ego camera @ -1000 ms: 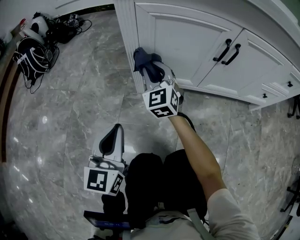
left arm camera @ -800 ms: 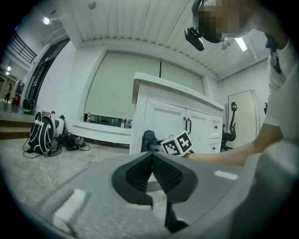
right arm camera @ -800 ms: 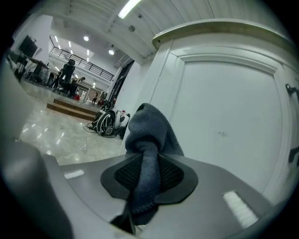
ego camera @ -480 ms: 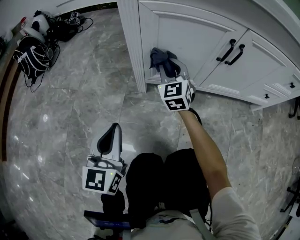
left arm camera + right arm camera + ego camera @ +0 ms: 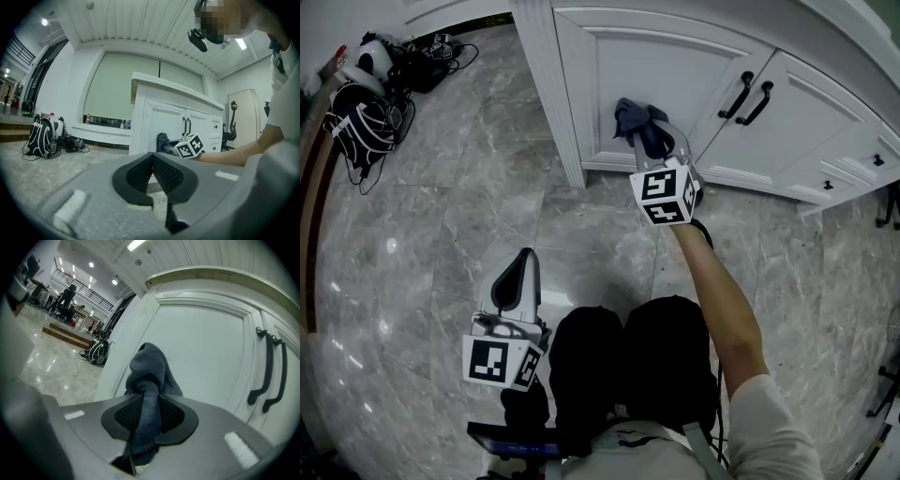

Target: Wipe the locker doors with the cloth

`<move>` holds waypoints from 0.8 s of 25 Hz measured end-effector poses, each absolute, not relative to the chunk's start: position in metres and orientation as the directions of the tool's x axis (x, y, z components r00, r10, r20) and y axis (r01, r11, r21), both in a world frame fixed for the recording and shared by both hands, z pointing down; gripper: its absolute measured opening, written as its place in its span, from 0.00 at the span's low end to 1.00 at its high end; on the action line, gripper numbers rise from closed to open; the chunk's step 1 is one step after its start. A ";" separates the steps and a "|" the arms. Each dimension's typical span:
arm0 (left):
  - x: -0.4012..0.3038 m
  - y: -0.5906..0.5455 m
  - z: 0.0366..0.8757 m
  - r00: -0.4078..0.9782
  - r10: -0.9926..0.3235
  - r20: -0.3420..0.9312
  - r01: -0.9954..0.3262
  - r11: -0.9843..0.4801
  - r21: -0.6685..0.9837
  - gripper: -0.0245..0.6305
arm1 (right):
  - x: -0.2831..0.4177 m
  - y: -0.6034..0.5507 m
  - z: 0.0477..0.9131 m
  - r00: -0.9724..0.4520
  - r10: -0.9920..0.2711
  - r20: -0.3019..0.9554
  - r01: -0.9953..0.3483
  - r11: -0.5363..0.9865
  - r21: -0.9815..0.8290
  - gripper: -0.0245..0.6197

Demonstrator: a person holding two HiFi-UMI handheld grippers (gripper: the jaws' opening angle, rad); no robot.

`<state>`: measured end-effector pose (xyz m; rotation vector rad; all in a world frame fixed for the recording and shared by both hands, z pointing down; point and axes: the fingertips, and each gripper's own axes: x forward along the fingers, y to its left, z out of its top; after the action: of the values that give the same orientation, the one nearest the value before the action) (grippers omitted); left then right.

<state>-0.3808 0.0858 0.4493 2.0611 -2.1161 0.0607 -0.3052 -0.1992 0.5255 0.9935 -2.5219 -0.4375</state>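
cloth (image 5: pixel 149 376), dark and bunched, is clamped between the jaws of my right hand-held gripper (image 5: pixel 649 141), against the white locker door (image 5: pixel 675 70), left of its black handle (image 5: pixel 733 94). my left hand-held gripper (image 5: pixel 152 173) hangs over the marble floor (image 5: pixel 441 206), jaws together, empty.

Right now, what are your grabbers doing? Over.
Right gripper shut on cloth, cloth at the left door. Left gripper shut, empty, low over the floor. Nothing in the way. Over.
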 end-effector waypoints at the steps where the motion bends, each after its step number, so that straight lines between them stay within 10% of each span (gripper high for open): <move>1: -0.379 0.085 0.449 -0.016 -0.987 0.162 -0.994 0.032 0.101 0.04 | -0.298 -0.202 0.526 -0.664 -0.707 0.244 -0.582 0.693 0.424 0.17; 20: -0.356 0.078 0.444 0.031 -0.987 0.160 -0.995 -0.015 0.098 0.04 | -0.216 -0.216 0.517 -0.574 -0.794 0.201 -0.680 0.599 0.423 0.17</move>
<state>-0.3561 0.0783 0.4441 2.1155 -2.0667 0.0683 -0.2155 -0.2156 0.5166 1.1855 -2.4596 -0.4251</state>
